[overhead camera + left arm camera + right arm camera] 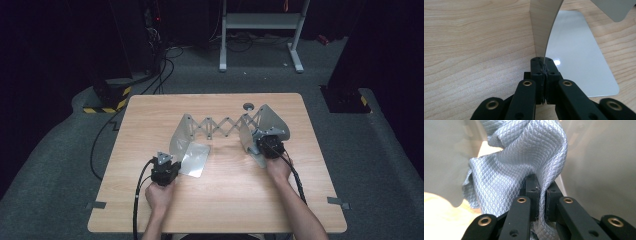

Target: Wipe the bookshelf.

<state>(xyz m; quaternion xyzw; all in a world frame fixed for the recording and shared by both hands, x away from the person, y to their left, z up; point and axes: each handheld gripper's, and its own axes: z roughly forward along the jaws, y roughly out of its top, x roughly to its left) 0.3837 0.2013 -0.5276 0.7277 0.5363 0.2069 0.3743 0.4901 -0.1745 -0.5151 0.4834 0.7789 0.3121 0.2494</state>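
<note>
A grey metal extending rack with a scissor lattice [220,126] stands across the middle of the wooden table [220,205]. Its left end has an upright plate [181,135] [544,25] and a flat base plate [196,159] [579,55]. My left gripper [172,159] [543,63] is shut on the lower edge of that upright plate. At the rack's right end plates [272,120], my right gripper [263,140] [541,185] is shut on a fold of grey quilted cloth [524,157], which bunches up between pale metal walls.
A small dark round knob [248,106] lies on the table behind the rack. Beyond the far edge are floor cables [160,75], a white desk frame [260,30] and dark stands with yellow-black tape [107,102].
</note>
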